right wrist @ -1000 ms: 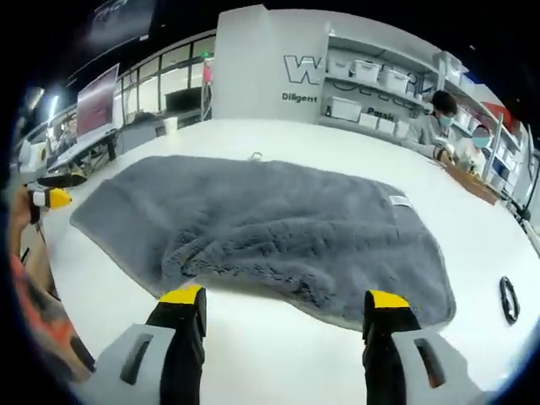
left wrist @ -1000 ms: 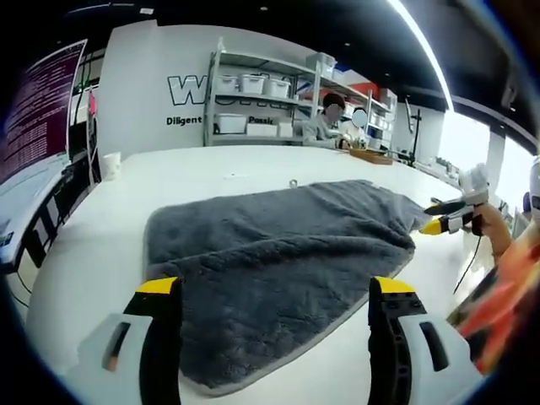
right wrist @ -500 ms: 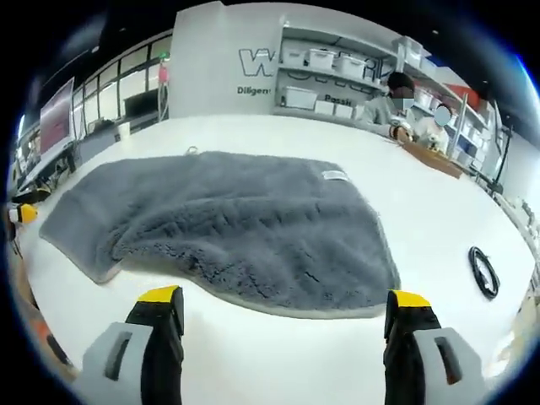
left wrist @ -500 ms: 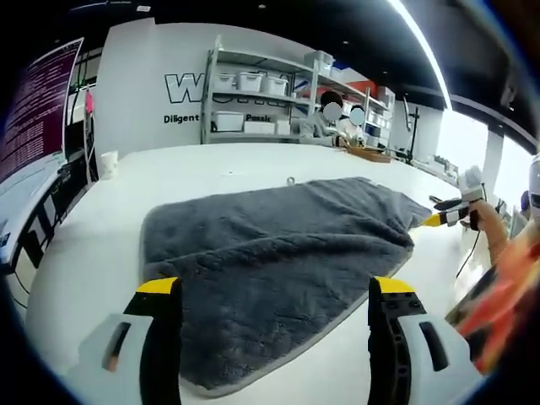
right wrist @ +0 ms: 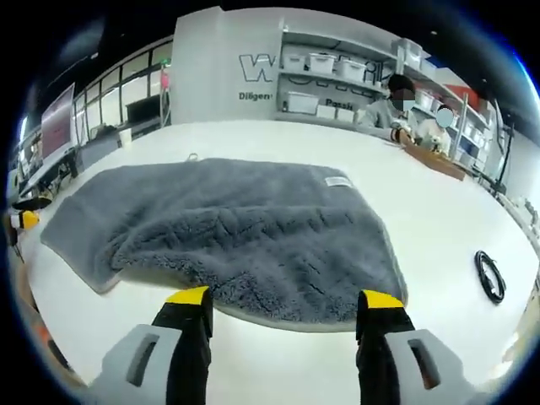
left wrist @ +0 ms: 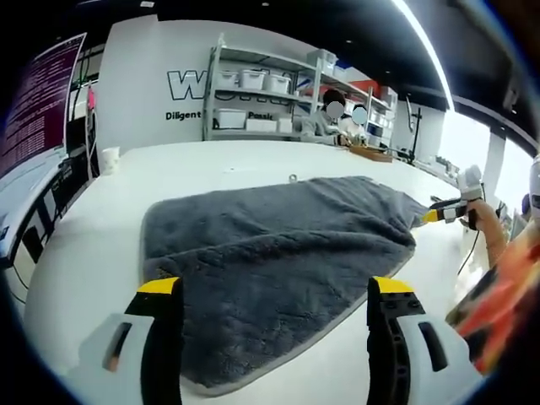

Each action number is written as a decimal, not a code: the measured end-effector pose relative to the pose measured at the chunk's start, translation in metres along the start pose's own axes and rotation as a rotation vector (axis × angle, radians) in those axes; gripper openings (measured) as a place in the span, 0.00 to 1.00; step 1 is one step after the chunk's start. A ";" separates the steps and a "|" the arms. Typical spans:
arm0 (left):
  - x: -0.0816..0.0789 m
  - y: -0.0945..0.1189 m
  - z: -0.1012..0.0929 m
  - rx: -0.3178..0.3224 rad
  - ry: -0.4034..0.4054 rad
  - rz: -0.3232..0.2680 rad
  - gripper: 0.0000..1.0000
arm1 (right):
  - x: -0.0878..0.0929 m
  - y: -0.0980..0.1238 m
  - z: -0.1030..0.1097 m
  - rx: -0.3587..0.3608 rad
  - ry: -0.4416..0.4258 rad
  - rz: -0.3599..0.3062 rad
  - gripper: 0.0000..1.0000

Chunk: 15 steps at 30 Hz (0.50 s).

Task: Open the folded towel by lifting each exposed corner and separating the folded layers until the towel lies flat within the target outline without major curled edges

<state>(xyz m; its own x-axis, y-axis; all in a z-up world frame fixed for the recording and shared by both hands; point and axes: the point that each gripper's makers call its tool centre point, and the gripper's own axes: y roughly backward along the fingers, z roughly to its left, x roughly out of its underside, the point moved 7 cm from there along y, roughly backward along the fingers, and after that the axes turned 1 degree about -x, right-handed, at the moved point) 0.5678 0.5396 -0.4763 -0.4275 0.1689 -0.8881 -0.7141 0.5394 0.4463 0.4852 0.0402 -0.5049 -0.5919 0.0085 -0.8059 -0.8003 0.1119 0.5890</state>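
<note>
The gray towel is lying on the white counter, spread wide but with one folded layer resting over the layer beneath; a pale stitched hem is running along its edges.

In the left gripper view, the left hand-held gripper is hovering above the near edge of the towel, its two yellow-tipped jaws standing well apart with nothing between them. The towel's near corner is lying between and just below the jaws. At the far right of this view, the right hand-held gripper is sitting just beside the towel's far corner, gripped by a person's hand; whether it is touching the fabric cannot be told here.

In the right gripper view, the right hand-held gripper is positioned over the towel's curved near edge, jaws apart and holding nothing. A small white label is showing on the towel's upper surface near the far edge. A dark coiled cable is lying on the counter, well apart from the towel. The yellow tip of the left hand-held gripper is showing at the left edge of this view.

A shelving unit with white bins is standing behind the counter, and seated people are working at its far end.
</note>
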 end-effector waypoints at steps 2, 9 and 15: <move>0.001 0.000 0.001 -0.002 -0.001 0.005 0.88 | 0.000 0.000 0.005 -0.004 0.016 -0.004 0.54; 0.001 0.001 0.000 -0.002 0.004 0.002 0.88 | -0.001 -0.007 0.018 -0.064 0.035 -0.014 0.35; 0.002 0.001 0.000 -0.004 0.005 0.004 0.88 | 0.005 -0.015 0.016 -0.070 0.057 0.014 0.14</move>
<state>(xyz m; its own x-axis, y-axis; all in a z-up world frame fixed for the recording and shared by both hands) 0.5666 0.5408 -0.4776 -0.4331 0.1665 -0.8858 -0.7148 0.5353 0.4501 0.4957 0.0542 -0.5189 -0.6060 -0.0469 -0.7941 -0.7955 0.0427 0.6045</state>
